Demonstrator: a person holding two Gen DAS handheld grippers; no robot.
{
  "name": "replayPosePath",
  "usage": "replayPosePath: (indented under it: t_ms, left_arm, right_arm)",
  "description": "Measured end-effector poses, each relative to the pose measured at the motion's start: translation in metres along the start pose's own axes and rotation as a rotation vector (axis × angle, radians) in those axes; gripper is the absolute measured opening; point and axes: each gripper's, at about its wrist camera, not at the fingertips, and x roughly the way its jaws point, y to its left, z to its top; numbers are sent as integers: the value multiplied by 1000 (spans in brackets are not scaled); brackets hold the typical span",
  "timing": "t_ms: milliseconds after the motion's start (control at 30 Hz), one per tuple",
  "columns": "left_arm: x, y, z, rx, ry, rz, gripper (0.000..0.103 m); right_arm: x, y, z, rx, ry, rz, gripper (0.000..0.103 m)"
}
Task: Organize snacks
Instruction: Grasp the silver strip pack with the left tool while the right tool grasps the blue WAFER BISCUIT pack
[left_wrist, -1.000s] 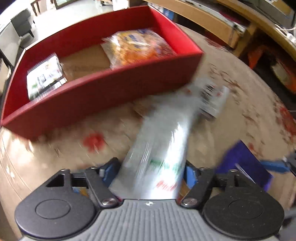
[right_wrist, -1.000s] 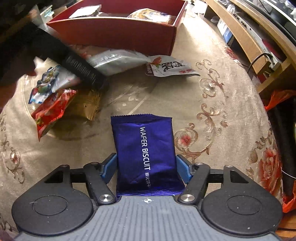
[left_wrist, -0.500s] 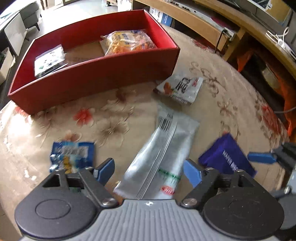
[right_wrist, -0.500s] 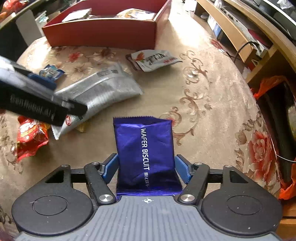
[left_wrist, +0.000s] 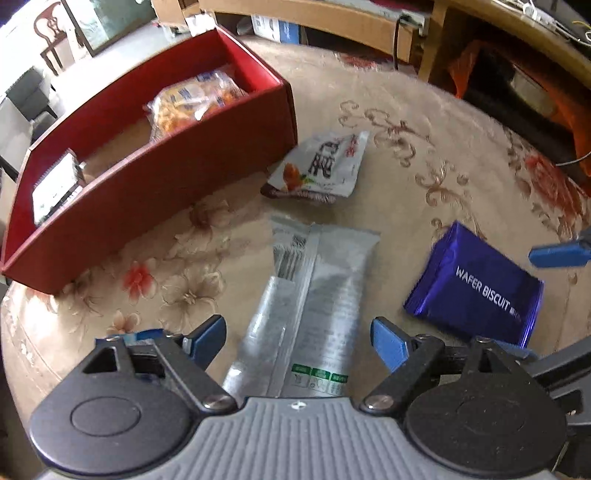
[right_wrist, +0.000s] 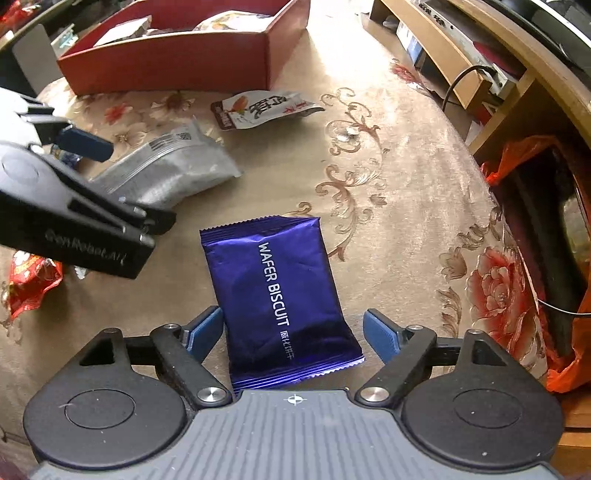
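A silver snack pouch (left_wrist: 314, 302) lies flat on the floral tablecloth between the fingers of my open left gripper (left_wrist: 299, 336); the jaws stand apart from it. It also shows in the right wrist view (right_wrist: 173, 170). A purple wafer biscuit pack (right_wrist: 277, 291) lies between the fingers of my open right gripper (right_wrist: 293, 332), untouched; it also shows in the left wrist view (left_wrist: 476, 284). A red box (left_wrist: 155, 184) at the back left holds an orange snack bag (left_wrist: 192, 103) and a small white pack (left_wrist: 55, 184).
A white packet with black characters (left_wrist: 321, 166) lies in front of the box's right corner. A red wrapper (right_wrist: 29, 280) lies at the table's left. A blue packet (left_wrist: 140, 334) peeks behind the left finger. Wooden shelving (right_wrist: 480, 74) stands to the right.
My left gripper let go of the silver pouch, which now lies flat on the table, and opened wide. My right gripper opened slightly around the purple pack.
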Motion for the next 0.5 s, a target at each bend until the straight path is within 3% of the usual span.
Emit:
replayPosePath:
  t_ms: [133, 200, 267, 300, 500]
  left_arm:
    - [8, -3, 2, 2, 9, 10, 85]
    - [8, -4, 5, -5, 7, 4, 75]
    - [2, -4, 3, -6, 2, -6, 62]
    - [1, -3, 1, -8, 4, -14, 61]
    - [-12, 0, -14, 1, 6, 8, 60]
  right_arm:
    - [6, -3, 5, 10, -1, 14, 90]
    - [13, 0, 8, 1, 7, 12, 89]
    - [12, 2, 10, -2, 3, 13, 82]
    - [10, 1, 10, 11, -2, 26, 75]
    - [1, -1, -1, 33, -10, 21, 73]
